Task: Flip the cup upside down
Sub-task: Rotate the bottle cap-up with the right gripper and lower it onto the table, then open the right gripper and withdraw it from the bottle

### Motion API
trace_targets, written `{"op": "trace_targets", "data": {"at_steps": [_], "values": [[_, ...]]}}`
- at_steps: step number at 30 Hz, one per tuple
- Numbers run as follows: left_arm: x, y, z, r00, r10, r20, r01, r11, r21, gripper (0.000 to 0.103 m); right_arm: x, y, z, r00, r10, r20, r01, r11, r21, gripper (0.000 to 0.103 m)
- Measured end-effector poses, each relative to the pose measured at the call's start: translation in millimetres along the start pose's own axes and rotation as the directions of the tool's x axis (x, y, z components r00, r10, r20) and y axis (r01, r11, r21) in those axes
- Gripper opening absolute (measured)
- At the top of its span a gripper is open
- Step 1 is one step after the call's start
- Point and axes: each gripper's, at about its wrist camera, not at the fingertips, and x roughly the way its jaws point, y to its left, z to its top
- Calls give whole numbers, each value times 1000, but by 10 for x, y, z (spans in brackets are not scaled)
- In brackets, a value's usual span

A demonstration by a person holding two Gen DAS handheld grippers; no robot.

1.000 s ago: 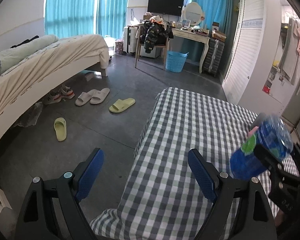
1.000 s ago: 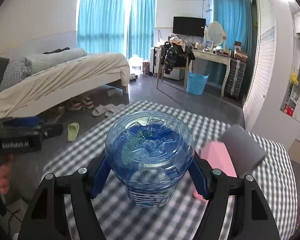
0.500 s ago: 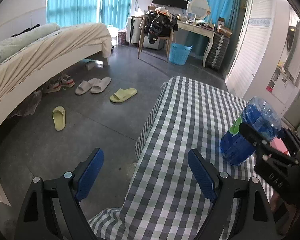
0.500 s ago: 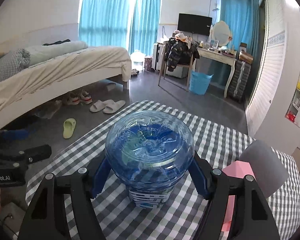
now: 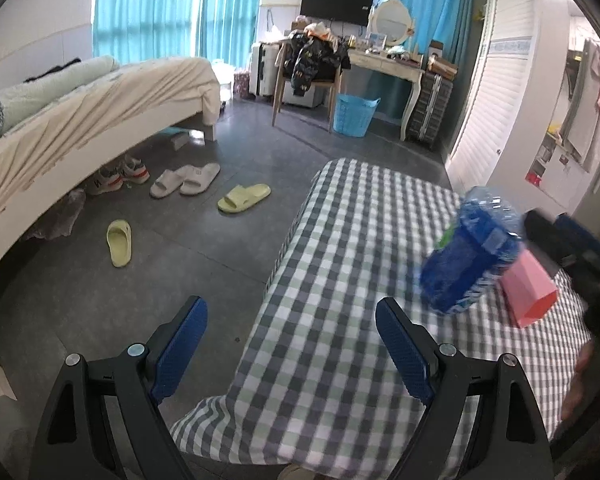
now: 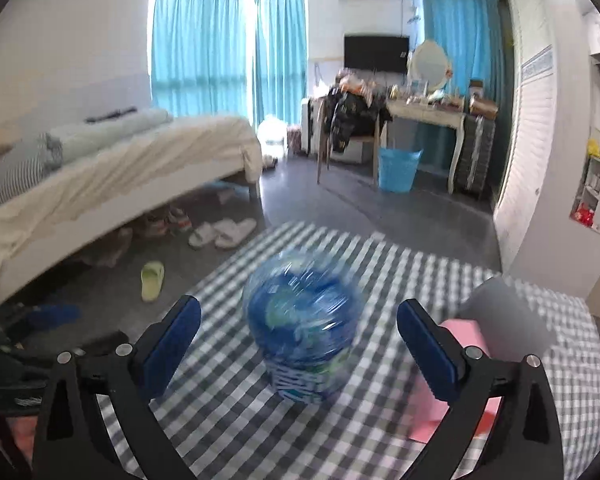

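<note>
Right gripper [image 6: 298, 336]: jaws standing apart, releasing translucent blue plastic cup [image 6: 302, 330] base-up on checked tablecloth [image 6: 228, 416]; toppling risk if clipped.

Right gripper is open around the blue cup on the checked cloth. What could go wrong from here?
1. The blue cup looks tilted in the left wrist view and is blurred, so it may tip instead of settling.
2. It sits close to the pink box; pulling the right gripper back could knock either one.
3. The checked cloth is soft and may give poor footing.
</note>
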Motion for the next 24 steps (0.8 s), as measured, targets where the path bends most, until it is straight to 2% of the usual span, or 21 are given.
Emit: {"op": "trace_targets", "data": {"at_steps": [3, 6, 12, 15, 19, 24], "values": [[-227, -156, -2, 998, -7, 66, 7, 1000, 13, 89, -390, -134, 75, 998, -3, 68, 2, 1000, 29, 102], [-455, -340, -35, 989, -30, 144, 26, 999, 29, 89, -766, -339, 74, 993, -48, 111, 42, 998, 55, 103], [-762, -669, -233, 963, -75, 260, 68, 997, 37, 89, -1278, -766, -196, 983, -147, 112, 135, 985, 109, 103], [-805, -820, -399, 960, -75, 269, 65, 997, 45, 89, -1347, -895, -419, 984, -162, 74, 152, 981, 124, 103], [-788, -980, -588, 962, -76, 262, 48, 993, 111, 89, -1315, -1027, -751, 982, -186, 20, 180, 971, 155, 103], [-791, -1038, -637, 965, -76, 251, 52, 994, 100, 94, -1282, -1066, -914, 988, -154, -9, 153, 969, 192, 103]]}}
